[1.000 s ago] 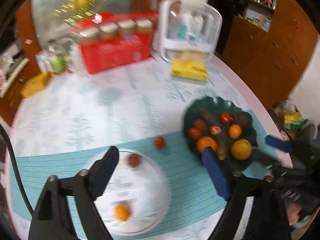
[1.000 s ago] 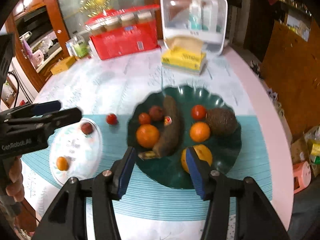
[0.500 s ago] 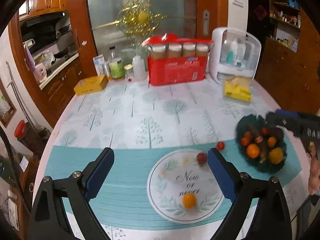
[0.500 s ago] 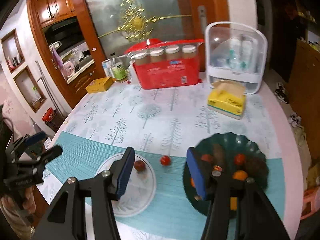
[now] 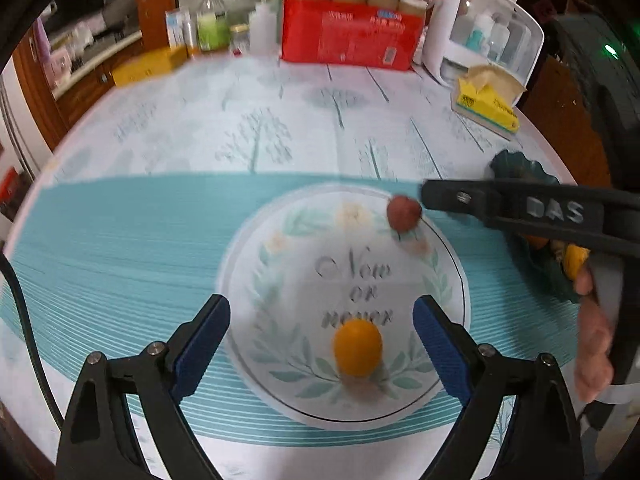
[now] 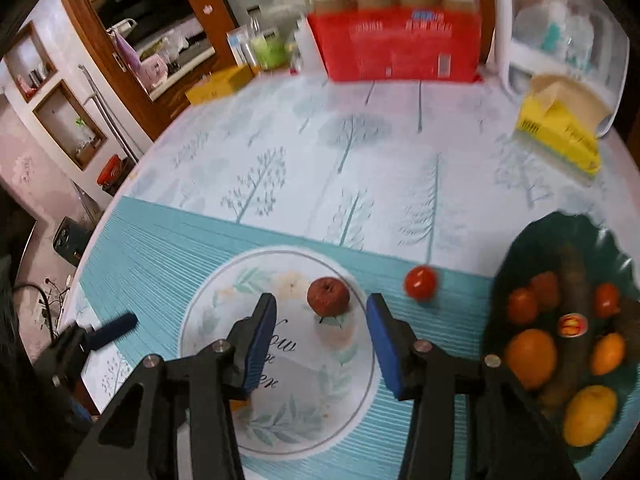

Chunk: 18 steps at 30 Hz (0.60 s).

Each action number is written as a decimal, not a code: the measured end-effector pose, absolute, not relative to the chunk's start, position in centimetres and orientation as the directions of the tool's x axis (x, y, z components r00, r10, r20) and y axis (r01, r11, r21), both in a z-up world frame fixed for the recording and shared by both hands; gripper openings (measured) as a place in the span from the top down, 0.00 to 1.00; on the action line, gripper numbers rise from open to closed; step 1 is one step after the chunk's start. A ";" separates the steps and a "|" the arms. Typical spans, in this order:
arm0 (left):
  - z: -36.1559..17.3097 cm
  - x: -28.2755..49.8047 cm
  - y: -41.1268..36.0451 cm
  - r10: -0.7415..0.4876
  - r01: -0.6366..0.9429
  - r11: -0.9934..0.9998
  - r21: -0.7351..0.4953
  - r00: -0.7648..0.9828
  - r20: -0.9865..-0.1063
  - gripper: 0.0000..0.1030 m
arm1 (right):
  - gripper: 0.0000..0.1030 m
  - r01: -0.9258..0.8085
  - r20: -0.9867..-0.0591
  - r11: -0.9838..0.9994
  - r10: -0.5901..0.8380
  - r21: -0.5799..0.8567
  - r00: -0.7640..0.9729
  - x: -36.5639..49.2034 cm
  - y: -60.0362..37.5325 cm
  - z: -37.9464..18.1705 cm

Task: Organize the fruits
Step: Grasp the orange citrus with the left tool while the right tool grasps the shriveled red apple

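The small red apple (image 6: 328,296) sits on the white plate's (image 6: 208,312) far edge, straight ahead of the right hand-held gripper (image 6: 322,346), whose released jaws frame it. The left hand-held gripper (image 5: 321,346), also released, faces the orange (image 5: 358,347).

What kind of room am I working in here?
Likely a home dining area: a table with a tree-print cloth, a fruit bowl, a tissue box, and wooden kitchen cabinets behind.

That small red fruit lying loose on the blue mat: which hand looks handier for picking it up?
Probably the right gripper: it is open and near the red fruit. The left gripper faces an orange fruit.
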<state>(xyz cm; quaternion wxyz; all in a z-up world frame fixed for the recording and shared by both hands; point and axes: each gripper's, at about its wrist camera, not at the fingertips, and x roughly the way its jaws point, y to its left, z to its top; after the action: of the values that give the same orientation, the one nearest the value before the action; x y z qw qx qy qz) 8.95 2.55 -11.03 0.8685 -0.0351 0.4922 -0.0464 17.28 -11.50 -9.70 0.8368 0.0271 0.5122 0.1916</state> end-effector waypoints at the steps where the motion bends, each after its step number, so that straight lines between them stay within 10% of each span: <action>1: -11.6 9.0 2.4 -0.129 0.050 0.992 -0.120 0.503 -0.854 0.11 | 0.55 -0.294 -0.851 0.925 0.347 0.241 0.394 17.5 -11.3 -10.3; 8: -14.0 9.0 1.7 -0.131 0.035 0.991 -0.130 0.483 -0.866 0.20 | 0.55 -0.309 -0.873 0.922 0.339 0.234 0.352 18.6 -9.8 -13.5; 18: -14.5 9.0 1.1 -0.157 0.071 0.988 -0.140 0.486 -0.860 0.71 | 0.69 -0.293 -0.851 0.920 0.362 0.261 0.380 19.2 -9.8 -14.8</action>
<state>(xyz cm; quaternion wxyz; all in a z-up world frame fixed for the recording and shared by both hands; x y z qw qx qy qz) 9.00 1.12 -14.55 0.8608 -0.0429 0.5027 -0.0663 19.21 -9.82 -14.85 0.8299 0.0333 0.5207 0.1974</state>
